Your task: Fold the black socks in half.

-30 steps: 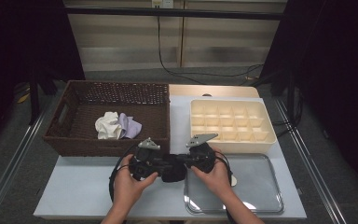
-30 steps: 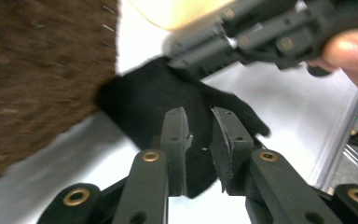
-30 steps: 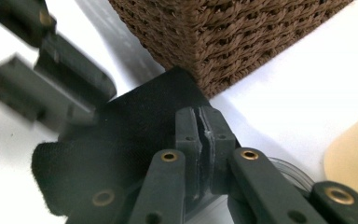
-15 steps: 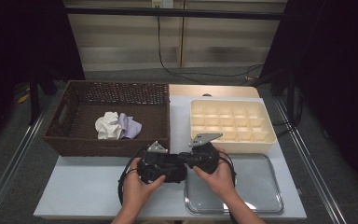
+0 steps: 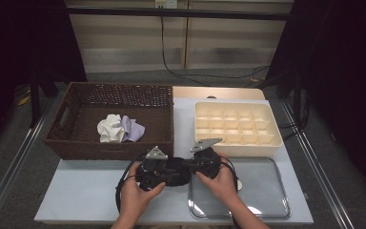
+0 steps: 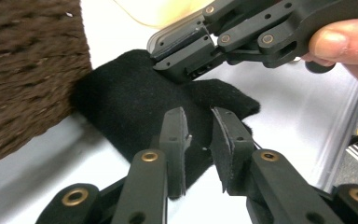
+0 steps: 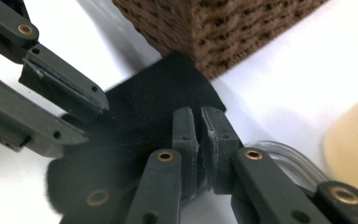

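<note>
At the lower centre of the high view, both grippers pinch a black cloth (image 5: 174, 172) over the table: left gripper (image 6: 198, 140) narrow on one edge, right gripper (image 7: 199, 135) clamped on another. Beyond stands the wicker basket (image 5: 76, 143) at upper left

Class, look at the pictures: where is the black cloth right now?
In the high view, the black cloth lies on the table's near edge, just in front of the wicker basket, left of the clear tray, between the left hand-held gripper and right hand-held gripper.
</note>
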Tool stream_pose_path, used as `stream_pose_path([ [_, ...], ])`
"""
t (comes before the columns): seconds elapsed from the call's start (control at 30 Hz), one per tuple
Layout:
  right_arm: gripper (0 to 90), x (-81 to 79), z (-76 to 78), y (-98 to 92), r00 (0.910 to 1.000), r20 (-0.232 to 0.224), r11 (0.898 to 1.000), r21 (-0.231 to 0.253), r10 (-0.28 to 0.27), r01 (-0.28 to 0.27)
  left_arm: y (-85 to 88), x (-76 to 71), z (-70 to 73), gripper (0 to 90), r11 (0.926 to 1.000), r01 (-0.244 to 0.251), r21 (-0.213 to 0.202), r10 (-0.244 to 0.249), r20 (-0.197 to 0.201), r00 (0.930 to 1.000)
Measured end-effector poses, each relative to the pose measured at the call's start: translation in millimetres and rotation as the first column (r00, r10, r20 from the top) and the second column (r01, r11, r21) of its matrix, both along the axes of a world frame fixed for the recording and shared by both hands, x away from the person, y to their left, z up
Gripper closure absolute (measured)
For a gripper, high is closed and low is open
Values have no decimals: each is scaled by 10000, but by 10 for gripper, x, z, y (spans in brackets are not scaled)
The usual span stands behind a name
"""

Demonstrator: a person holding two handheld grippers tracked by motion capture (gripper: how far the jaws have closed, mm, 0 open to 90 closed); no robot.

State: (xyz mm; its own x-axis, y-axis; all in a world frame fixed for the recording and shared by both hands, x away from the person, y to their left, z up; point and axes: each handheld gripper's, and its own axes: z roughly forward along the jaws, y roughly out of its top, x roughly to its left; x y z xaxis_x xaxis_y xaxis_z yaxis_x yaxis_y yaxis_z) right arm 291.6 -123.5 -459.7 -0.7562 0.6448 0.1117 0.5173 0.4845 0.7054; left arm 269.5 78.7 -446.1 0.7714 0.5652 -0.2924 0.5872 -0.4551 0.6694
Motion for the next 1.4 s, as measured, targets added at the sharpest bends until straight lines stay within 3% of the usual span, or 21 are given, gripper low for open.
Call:
stream_pose_path([
  [0.13, 830, -1, 10, -15, 10000, 21, 10000, 20, -23, 23, -79, 30, -65, 778, 9993, 1, 380, -3, 31, 10000],
  [0.3, 816, -7, 42, -52, 9999, 62, 9999, 12, -100, 100, -119, 26, -117, 855, 9973, -46, 729, 12, 478, 9989],
  [0.43, 806, -33, 102, -71, 9997, 181, 9994, 287, -189, 183, -139, -1, -128, 868, 9965, -177, 813, 123, 668, 9977],
  [0.63, 799, -50, 135, -8, 9997, 253, 9999, 125, -11, 8, -111, -15, -60, 836, 9966, -298, 766, 269, 391, 9989],
  [0.73, 801, -39, 79, -3, 10000, 77, 10000, 9, -43, 43, -40, -19, 28, 806, 9967, -348, 734, 312, 501, 9983],
  [0.83, 801, -40, 49, -18, 9999, 76, 9999, 66, -92, 91, 93, 71, 88, 802, 9952, -905, 383, 885, 515, 9947],
  [1.0, 784, -25, 35, -30, 9999, 20, 9999, 87, -127, 127, 9, 125, -50, 800, 9943, -545, 916, 534, 138, 9985],
  [1.2, 744, -26, 136, -82, 9996, 99, 9996, 135, -253, 251, 71, 95, 41, 762, 9952, -681, 709, 665, 255, 9975],
  [1.4, 683, -141, 323, -97, 9995, 296, 9985, 544, -131, 115, 193, 69, 98, 731, 9922, -946, 817, 904, 538, 9944],
])
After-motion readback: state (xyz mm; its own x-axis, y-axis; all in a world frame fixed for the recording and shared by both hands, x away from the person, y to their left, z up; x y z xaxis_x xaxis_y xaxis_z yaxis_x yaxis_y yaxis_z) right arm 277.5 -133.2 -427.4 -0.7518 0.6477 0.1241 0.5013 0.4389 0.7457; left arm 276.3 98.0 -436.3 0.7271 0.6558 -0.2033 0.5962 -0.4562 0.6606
